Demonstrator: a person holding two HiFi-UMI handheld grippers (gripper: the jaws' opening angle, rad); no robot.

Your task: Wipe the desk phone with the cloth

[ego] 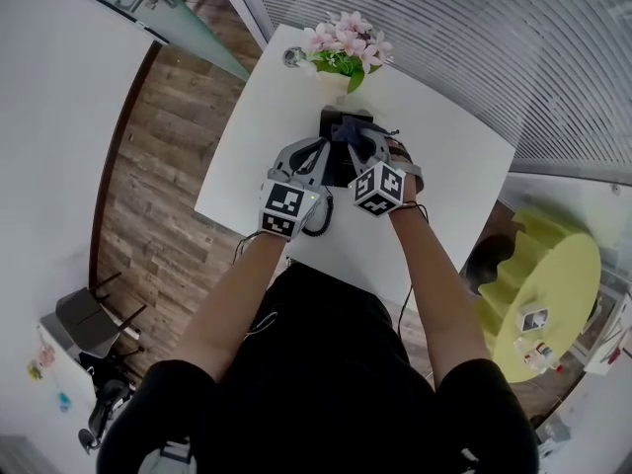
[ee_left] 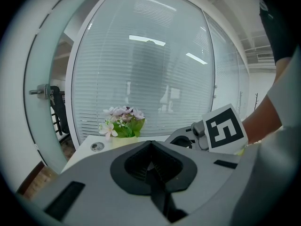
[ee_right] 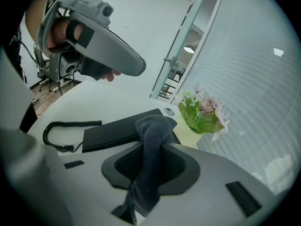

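Two grippers sit close together over the middle of a white desk (ego: 259,141), one in each of my operator's hands. The left gripper (ee_left: 150,160) has its jaws clenched together, with nothing between them. The right gripper (ee_right: 153,169) has its jaws grasping a dark grey cloth (ee_right: 153,126), which sticks up past the jaw tips in a bunched fold and hangs down behind them.

The black desk phone (ee_right: 115,130) lies flat near the centre of the desk, directly under both grippers. Its coiled black cord (ee_right: 57,136) loops out on the near left side. From the right gripper view the cloth's fold overlaps the phone's far right edge, but I cannot tell whether it touches. The left gripper is held above the phone, clear of it.

The print I can make out is on the cube each gripper carries: bold black-and-white square patterns, facing up in the head view.

At the far edge of the desk, beyond the phone, stands a pale yellow pot (ee_right: 187,133). It holds a bunch of pink and white flowers (ee_right: 207,108) with green leaves. Just left of the pot, a small round metal disc (ee_left: 97,146) sits flat in the desk surface.

Slatted blinds (ego: 444,38) behind glass run along the far and right sides. A wood-plank floor (ego: 158,186) shows to the left.
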